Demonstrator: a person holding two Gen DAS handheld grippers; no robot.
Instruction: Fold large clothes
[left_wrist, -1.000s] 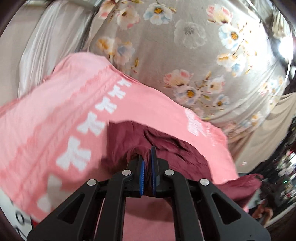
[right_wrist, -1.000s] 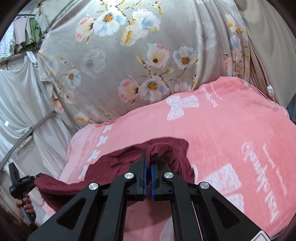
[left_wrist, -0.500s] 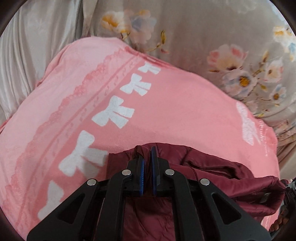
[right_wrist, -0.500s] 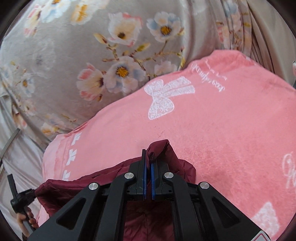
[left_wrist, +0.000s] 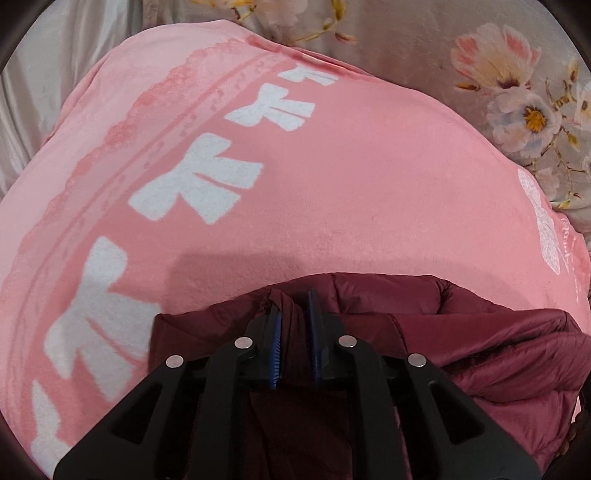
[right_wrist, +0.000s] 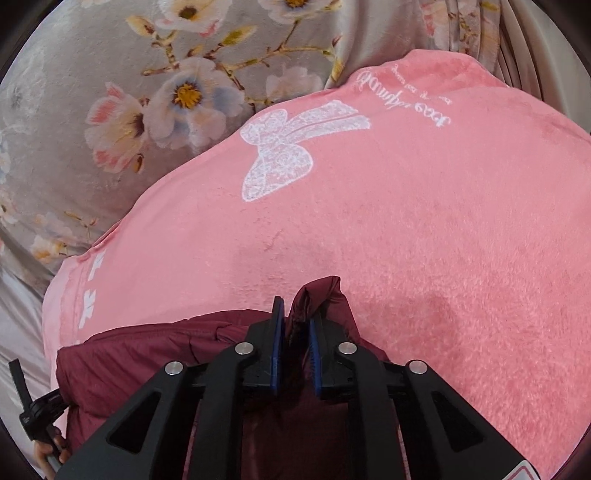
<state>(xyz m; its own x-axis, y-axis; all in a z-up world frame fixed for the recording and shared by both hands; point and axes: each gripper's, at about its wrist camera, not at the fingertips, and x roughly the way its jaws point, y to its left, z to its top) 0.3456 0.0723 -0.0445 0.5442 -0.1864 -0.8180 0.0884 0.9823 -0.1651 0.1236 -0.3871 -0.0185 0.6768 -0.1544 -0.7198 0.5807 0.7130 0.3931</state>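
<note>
My left gripper (left_wrist: 294, 332) has its blue-lined jaws a little apart with a bunched fold of the maroon jacket (left_wrist: 480, 339) between them; the cloth fills the gap, so I read it as pinched, though the contact itself is hidden by the fold. My right gripper (right_wrist: 295, 332) looks the same: blue pads (right_wrist: 277, 332) flank a raised peak of the jacket (right_wrist: 147, 354), which pokes up past the fingertips.

The jacket is a thin, slightly glossy quilted shell, puffy, creased into soft ridges. It lies on the pink blanket (left_wrist: 351, 166) at the near edge of both views, spread between the two grippers. Its lower part is cut off by the frame and by the black gripper arms, so I cannot make out its full outline or which part of it I hold.

The blanket is plush fleece, matted nap, with a row of white bow shapes (left_wrist: 199, 184) along a lace-patterned border and one large lacy white bow (right_wrist: 291, 147) beside cursive lettering, too warped to read.

Behind it is grey floral fabric (right_wrist: 110, 92), smooth, printed with pale blossoms. Pale satin cloth (left_wrist: 37, 92) at left is shiny and pleated.

At the lower left of the right view I see part of my left hand (right_wrist: 46, 448) on a black handle, mostly cut off.
</note>
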